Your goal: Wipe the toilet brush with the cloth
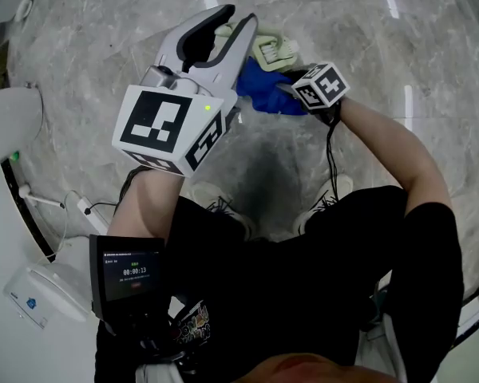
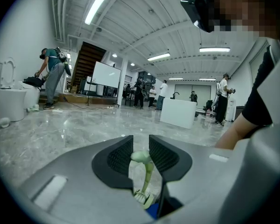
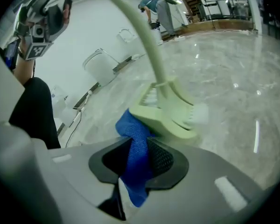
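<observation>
Blue cloth (image 3: 130,129) against pale-green toilet brush (image 3: 170,118), upper centre of head view.
Left gripper (image 2: 141,149) clamps the handle (image 2: 148,169); right gripper (image 3: 140,147) pinches the cloth.

Toilet brush (image 3: 168,111) was pale green. Cloth (image 3: 135,143) was bright blue. Left gripper (image 2: 141,155) and right gripper (image 3: 137,160) had light grey shells, black ribbed pads (image 2: 119,157). 2 marker cubes (image 1: 172,126) bore black-and-white squares. Floor (image 1: 104,46) was grey marble, white-veined. Shirt (image 1: 287,294) was black.
</observation>
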